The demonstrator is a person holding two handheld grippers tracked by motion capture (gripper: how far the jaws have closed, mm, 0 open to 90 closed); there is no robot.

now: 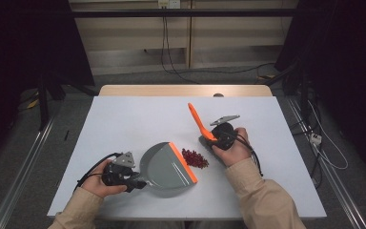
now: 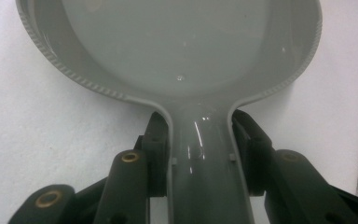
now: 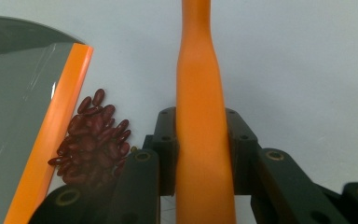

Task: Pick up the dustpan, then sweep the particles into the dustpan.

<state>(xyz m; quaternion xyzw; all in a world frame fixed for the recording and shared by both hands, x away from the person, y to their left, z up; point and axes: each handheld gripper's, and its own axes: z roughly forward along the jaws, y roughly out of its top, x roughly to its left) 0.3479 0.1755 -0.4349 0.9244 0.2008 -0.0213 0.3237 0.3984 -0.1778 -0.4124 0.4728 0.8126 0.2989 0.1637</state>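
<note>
There is one grey dustpan (image 1: 164,167), one orange brush handle (image 1: 199,121) and one little pile of red beans (image 1: 195,158) on the white table (image 1: 124,119). The beans are too many to count. They lie near the front edge, touching the dustpan's orange lip. The left gripper (image 1: 132,180) has its two fingers (image 2: 156,158) squeezed tight on the dustpan's handle. The right gripper (image 1: 213,138) has its fingers (image 3: 165,149) squeezed tight on the brush handle, just beside the beans.
</note>
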